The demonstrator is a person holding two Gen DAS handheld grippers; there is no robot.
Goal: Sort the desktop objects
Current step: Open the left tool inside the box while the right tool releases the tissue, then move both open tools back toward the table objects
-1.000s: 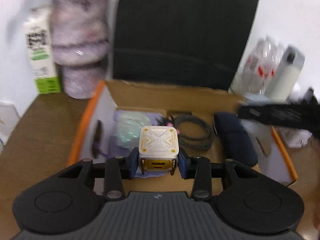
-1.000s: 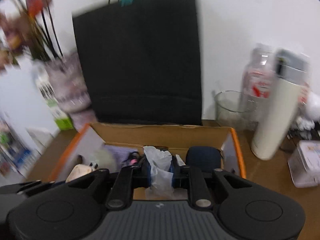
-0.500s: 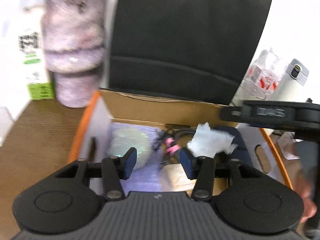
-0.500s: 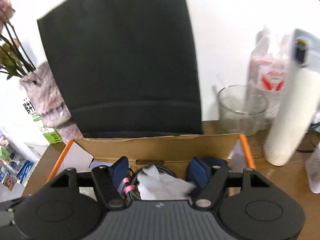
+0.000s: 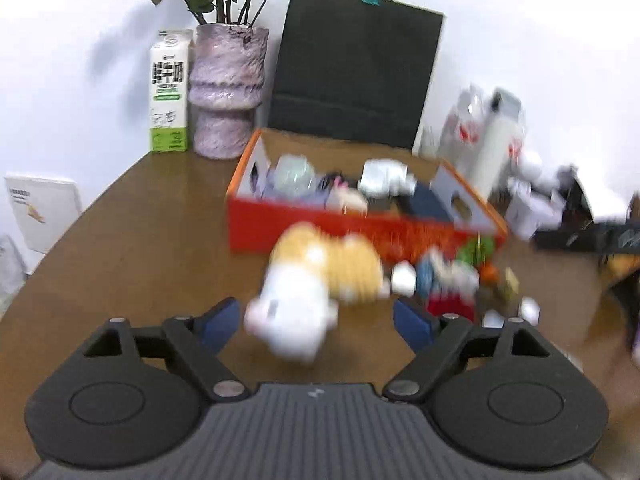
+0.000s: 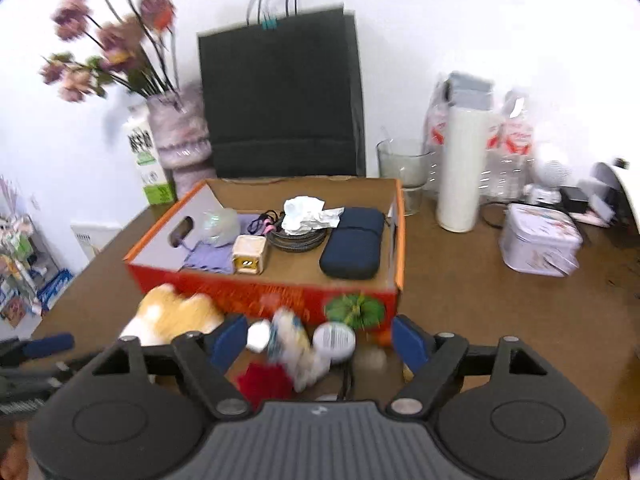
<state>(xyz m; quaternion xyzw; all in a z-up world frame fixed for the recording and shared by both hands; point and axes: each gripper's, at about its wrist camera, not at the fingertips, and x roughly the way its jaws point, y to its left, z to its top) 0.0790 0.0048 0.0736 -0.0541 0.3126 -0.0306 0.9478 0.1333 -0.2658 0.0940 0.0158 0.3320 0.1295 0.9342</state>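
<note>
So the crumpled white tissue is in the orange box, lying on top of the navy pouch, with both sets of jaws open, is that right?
Not quite. In the right wrist view the crumpled white tissue lies on the coiled cable, beside the navy pouch, not on top of it. It is in the orange box, and the jaws of both grippers are open.

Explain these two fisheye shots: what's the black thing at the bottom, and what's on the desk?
No robot arm here: a person holds a two-finger tool in each hand, each with a camera looking forward along its fingers. One picture is from the left tool, the other from the right tool. Both are open and hold nothing. On the brown desk stands an orange cardboard box holding a navy case, a crumpled tissue, a coiled cable and a small cube toy. In front of it lie loose items: a plush toy by the left tool, and a green ball.
</note>
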